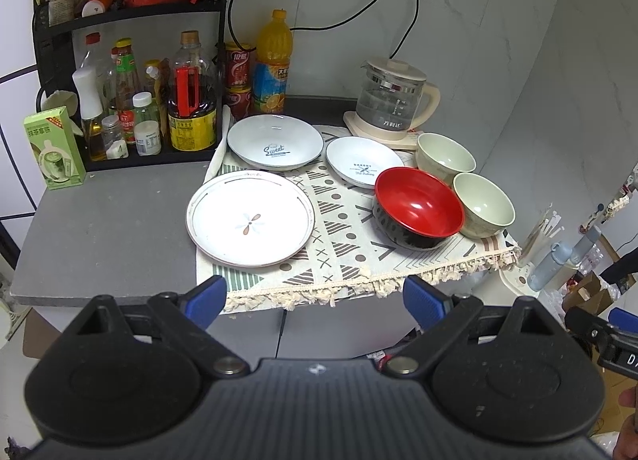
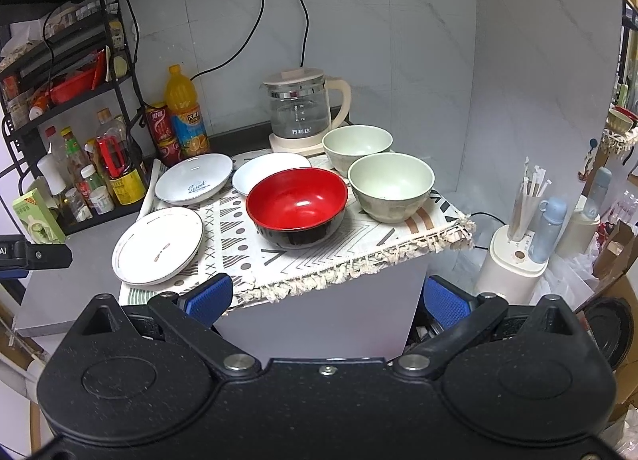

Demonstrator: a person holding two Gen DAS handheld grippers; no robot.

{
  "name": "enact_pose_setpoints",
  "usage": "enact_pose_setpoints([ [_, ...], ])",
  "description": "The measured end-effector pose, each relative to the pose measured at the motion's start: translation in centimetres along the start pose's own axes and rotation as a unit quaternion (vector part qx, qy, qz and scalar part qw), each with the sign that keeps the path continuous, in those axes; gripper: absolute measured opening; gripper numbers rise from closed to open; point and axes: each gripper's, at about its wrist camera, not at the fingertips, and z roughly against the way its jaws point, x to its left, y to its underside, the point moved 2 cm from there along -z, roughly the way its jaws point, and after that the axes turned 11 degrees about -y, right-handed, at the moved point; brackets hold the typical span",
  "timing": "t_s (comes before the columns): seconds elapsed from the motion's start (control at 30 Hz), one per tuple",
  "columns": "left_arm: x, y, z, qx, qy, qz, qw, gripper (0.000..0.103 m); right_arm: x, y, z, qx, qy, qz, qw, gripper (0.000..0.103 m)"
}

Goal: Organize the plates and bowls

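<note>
On a patterned cloth (image 1: 343, 252) lie a large white flower plate (image 1: 249, 219) (image 2: 157, 246), a deep "Sweet" plate (image 1: 275, 141) (image 2: 194, 178), a small "Bakery" plate (image 1: 363, 161) (image 2: 265, 171), a red-and-black bowl (image 1: 418, 207) (image 2: 297, 207) and two pale green bowls (image 1: 483, 205) (image 1: 445, 157) (image 2: 390, 185) (image 2: 357, 147). My left gripper (image 1: 315, 294) is open and empty, held in front of the counter edge. My right gripper (image 2: 327, 296) is open and empty, also short of the cloth's fringe.
A glass kettle (image 1: 392, 101) (image 2: 303, 111) stands behind the bowls. Bottles and cans (image 1: 191, 97) crowd a black rack at the back left, with a green box (image 1: 54, 149). A white appliance with straws (image 2: 514, 248) stands off the counter's right end.
</note>
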Motion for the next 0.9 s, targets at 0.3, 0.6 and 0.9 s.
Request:
enact_pose_setpoints([
  [0.3,-0.4,-0.4,-1.2,0.015,-0.015,0.008,0.9997,0.094,-0.5,-0.6,-1.6,0.017,-0.007,0.004,1.0,0.103],
  [0.6,-1.7,-2.6,-4.6,0.036,-0.029,0.015,0.9988,0.094,-1.7,-2.8,-4.9,0.039,-0.015,0.002,0.999,0.103],
  [0.9,-3.8,-5.0,-9.2,0.064,-0.03,0.007,0.9975,0.094,-3.4,-4.9,-9.1,0.065,-0.016,-0.005,0.998,0.103],
])
